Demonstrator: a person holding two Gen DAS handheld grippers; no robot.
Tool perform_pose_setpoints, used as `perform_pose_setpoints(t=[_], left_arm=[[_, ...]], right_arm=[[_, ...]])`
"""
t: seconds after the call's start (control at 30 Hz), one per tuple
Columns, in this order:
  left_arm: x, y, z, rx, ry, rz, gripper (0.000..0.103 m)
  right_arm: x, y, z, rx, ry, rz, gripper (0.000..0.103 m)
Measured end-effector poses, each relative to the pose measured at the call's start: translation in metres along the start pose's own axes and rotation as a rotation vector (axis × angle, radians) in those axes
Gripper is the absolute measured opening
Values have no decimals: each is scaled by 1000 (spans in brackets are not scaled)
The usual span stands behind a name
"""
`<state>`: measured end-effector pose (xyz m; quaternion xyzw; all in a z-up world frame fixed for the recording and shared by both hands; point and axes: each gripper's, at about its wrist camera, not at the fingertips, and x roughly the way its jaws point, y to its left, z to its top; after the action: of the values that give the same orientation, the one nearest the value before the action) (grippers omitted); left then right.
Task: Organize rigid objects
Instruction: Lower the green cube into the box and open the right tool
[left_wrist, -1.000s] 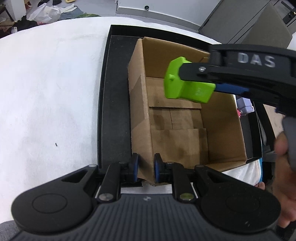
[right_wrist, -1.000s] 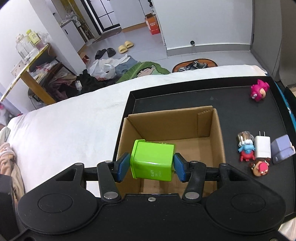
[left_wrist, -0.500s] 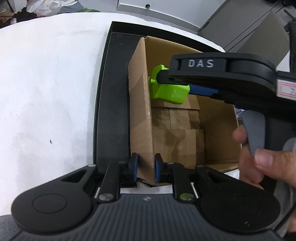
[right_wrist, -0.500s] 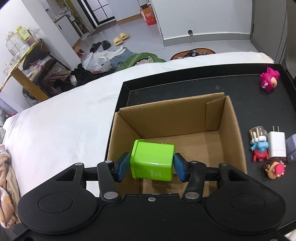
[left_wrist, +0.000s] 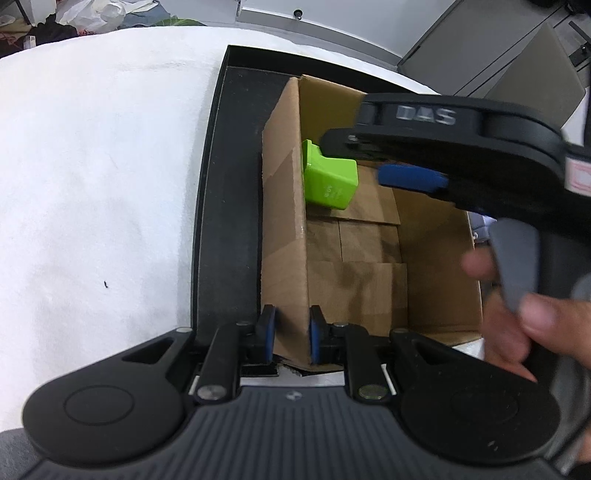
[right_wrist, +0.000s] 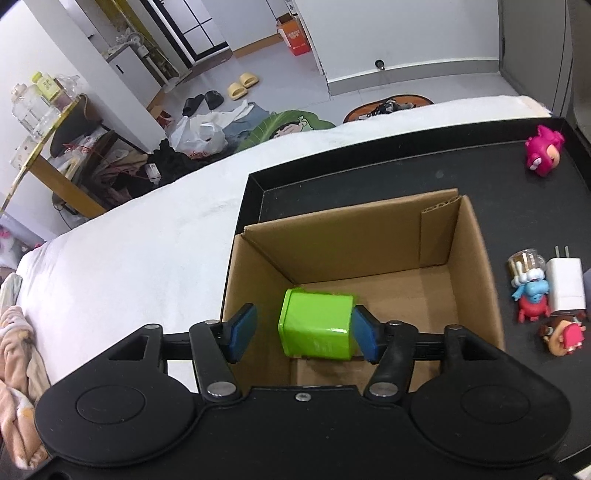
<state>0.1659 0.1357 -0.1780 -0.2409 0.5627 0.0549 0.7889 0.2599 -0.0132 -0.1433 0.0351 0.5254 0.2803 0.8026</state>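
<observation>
right hand-held gripper (right_wrist: 303, 334) open; glossy green cube (right_wrist: 317, 325) loose

The raised letters "DAS" can be read on the black plastic body of the right gripper (left_wrist: 424, 115) in the left wrist view; small embossed marks are seen on the green plastic block (left_wrist: 330, 181) but cannot be read, being blurred

Right gripper (right_wrist: 303, 334) now open: left pad clear of green box (right_wrist: 316, 325), a gap showing where both pads clamped it a second ago. Green box sits lower, inside cardboard box (right_wrist: 354, 240), against its left wall (left_wrist: 284, 206). Right gripper further into the box than before
</observation>
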Motion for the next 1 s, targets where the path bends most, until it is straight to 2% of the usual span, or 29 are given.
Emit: perform_pose_setpoints(t=[0.03, 0.27, 0.33, 0.37, 0.47, 0.73, 1.0], left_arm=[[-1, 0, 0, 1, -2, 2, 17], [-4, -3, 1, 3, -13, 17, 17], [-4, -4, 1, 8, -14, 23, 17], [-5, -5, 1, 10, -13, 26, 17], [-5, -7, 1, 17, -10, 37, 17], [-5, -11, 1, 27, -17, 58, 17], [-8, -12, -1, 25, -27, 67, 17]], right_arm=[[-3, -1, 1, 0, -1, 4, 66], [-25, -3, 1, -10, 26, 8, 72], [-33, -2, 3, -25, 10, -5, 84], [-39, -3, 4, -25, 0, -9, 86], [-52, -9, 7, -24, -23, -7, 88], [-73, -31, 9, -34, -78, -70, 98], [-88, -57, 7, -16, -84, -93, 98]])
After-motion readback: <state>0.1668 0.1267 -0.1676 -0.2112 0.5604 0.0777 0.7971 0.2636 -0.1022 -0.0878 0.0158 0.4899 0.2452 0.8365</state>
